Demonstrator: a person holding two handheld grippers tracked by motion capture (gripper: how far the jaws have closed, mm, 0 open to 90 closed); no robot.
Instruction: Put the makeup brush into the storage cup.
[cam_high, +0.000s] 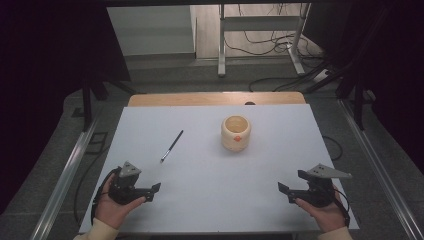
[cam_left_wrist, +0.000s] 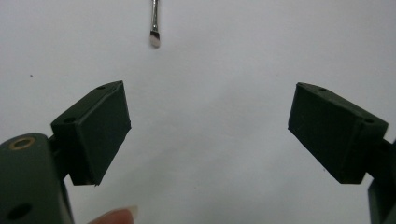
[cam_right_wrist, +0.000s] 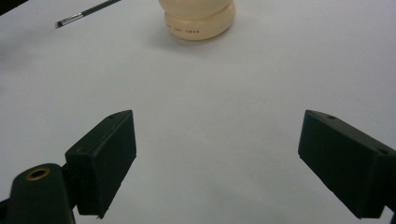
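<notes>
A cream round pot with an orange mark on its front stands on the white table, right of centre; its base is at the top of the right gripper view. A thin dark brush lies left of the pot, its metal tip just ahead of my left gripper. The left gripper rests at the near left, open and empty. At the near right, the right gripper is open with nothing between its jaws. The brush's tip also lies far left of the pot.
The white table top has a wooden strip along its far edge. Beyond it are grey floor, a metal stand and loose cables. Dark curtains hang on both sides. Rails run along the table's left and right.
</notes>
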